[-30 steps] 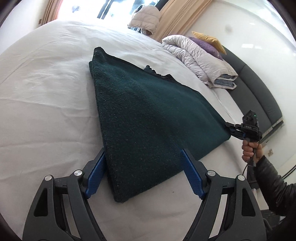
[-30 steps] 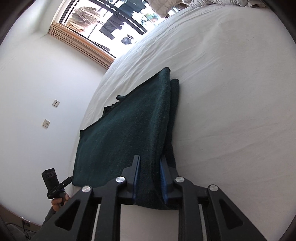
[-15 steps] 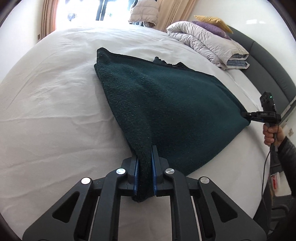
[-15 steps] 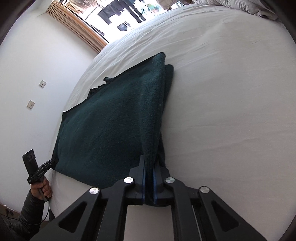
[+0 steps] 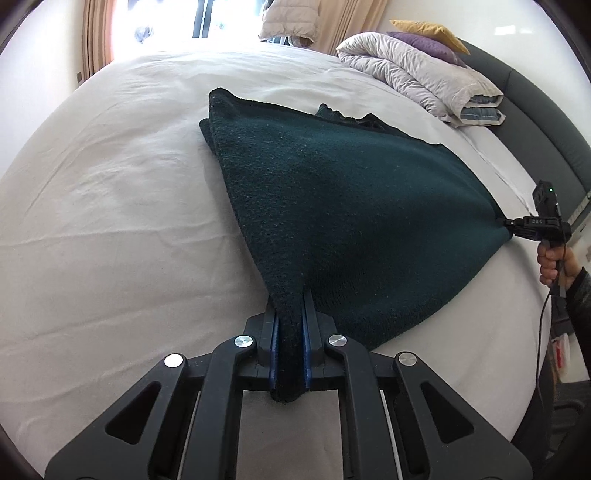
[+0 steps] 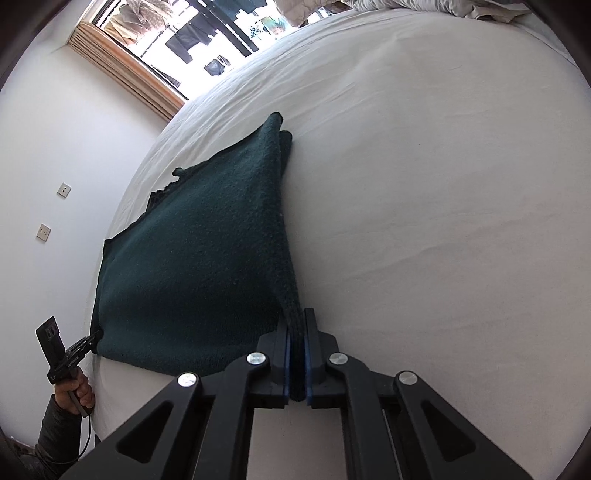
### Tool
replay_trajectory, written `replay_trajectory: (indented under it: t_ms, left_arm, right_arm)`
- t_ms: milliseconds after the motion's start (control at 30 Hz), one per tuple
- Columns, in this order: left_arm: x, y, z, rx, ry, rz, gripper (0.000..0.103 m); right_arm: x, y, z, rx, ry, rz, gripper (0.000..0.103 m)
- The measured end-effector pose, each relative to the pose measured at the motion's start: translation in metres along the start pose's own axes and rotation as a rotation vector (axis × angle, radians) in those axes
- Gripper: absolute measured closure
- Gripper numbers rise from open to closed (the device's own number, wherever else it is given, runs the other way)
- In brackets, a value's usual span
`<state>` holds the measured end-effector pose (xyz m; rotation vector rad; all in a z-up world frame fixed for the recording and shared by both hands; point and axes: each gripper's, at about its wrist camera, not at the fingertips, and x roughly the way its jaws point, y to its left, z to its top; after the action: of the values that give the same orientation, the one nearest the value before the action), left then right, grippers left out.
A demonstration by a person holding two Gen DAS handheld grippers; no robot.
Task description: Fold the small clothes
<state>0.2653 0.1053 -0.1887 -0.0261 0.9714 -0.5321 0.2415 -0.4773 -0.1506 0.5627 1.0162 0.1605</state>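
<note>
A dark green knitted garment (image 5: 351, 206) lies folded on the white bed sheet (image 5: 110, 206). My left gripper (image 5: 289, 314) is shut on its near corner, and the cloth bunches between the blue pads (image 5: 273, 343). In the left wrist view my right gripper (image 5: 508, 223) pinches the other near corner at the bed's right edge. In the right wrist view the right gripper (image 6: 296, 332) is shut on that corner of the garment (image 6: 207, 266). The left gripper (image 6: 94, 336) shows small at the lower left, clamped on the far corner. Both corners are lifted slightly, so the near edge tents up.
A folded grey-white duvet (image 5: 417, 70) with purple and yellow cushions (image 5: 428, 35) lies at the head of the bed by the dark headboard (image 5: 546, 122). A window (image 6: 192, 33) with curtains is beyond the bed. A white wall with switches (image 6: 44, 232) borders the left side.
Both grippers went from open around the garment's near corners to shut on them. The corners have since risen a little and the cloth is pulled taut between them.
</note>
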Motion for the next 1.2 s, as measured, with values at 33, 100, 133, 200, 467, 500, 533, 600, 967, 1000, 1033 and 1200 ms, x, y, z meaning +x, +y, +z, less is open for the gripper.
replay_trajectory:
  t_ms: [33, 100, 133, 200, 467, 500, 533, 600, 967, 1000, 1033, 1200]
  left_arm:
    - [-0.001, 0.002, 0.0, -0.007, -0.003, -0.012, 0.094]
    - [-0.001, 0.005, 0.0, -0.017, -0.003, -0.021, 0.09]
    - [0.001, 0.007, 0.001, -0.022, 0.003, -0.027, 0.089]
    - [-0.001, 0.012, 0.001, -0.047, 0.014, -0.049, 0.084]
    - [-0.056, 0.018, 0.011, -0.06, -0.08, 0.181, 0.051]
    - [-0.064, 0.012, 0.02, -0.056, -0.117, 0.18, 0.051]
    - [-0.067, 0.002, 0.032, -0.044, -0.146, 0.167, 0.051]
    - [-0.057, -0.029, 0.06, 0.019, -0.154, 0.159, 0.051]
    - [0.09, -0.04, 0.126, 0.016, -0.028, 0.289, 0.049]
    - [0.085, -0.026, 0.12, -0.025, -0.054, 0.244, 0.049]
    - [0.082, -0.018, 0.118, -0.052, -0.066, 0.227, 0.049]
    - [0.079, -0.011, 0.114, -0.063, -0.107, 0.196, 0.049]
  right_arm:
    - [-0.003, -0.002, -0.003, 0.005, -0.004, 0.004, 0.097]
    - [-0.007, -0.008, -0.009, 0.018, -0.019, 0.019, 0.098]
    - [-0.007, -0.009, -0.01, 0.023, -0.029, 0.037, 0.094]
    - [-0.012, -0.011, -0.01, 0.049, -0.041, 0.047, 0.082]
    - [-0.05, 0.033, 0.003, -0.009, -0.188, -0.052, 0.054]
    - [-0.044, 0.048, 0.008, -0.034, -0.184, -0.01, 0.056]
    - [-0.035, 0.066, 0.014, -0.062, -0.176, 0.033, 0.057]
    - [-0.007, 0.099, 0.027, -0.097, -0.138, 0.118, 0.058]
    - [0.119, 0.122, 0.082, 0.023, -0.02, 0.201, 0.086]
    - [0.118, 0.112, 0.087, 0.051, -0.032, 0.199, 0.089]
    - [0.116, 0.103, 0.09, 0.071, -0.048, 0.188, 0.091]
    - [0.095, 0.044, 0.098, 0.229, -0.189, 0.142, 0.1]
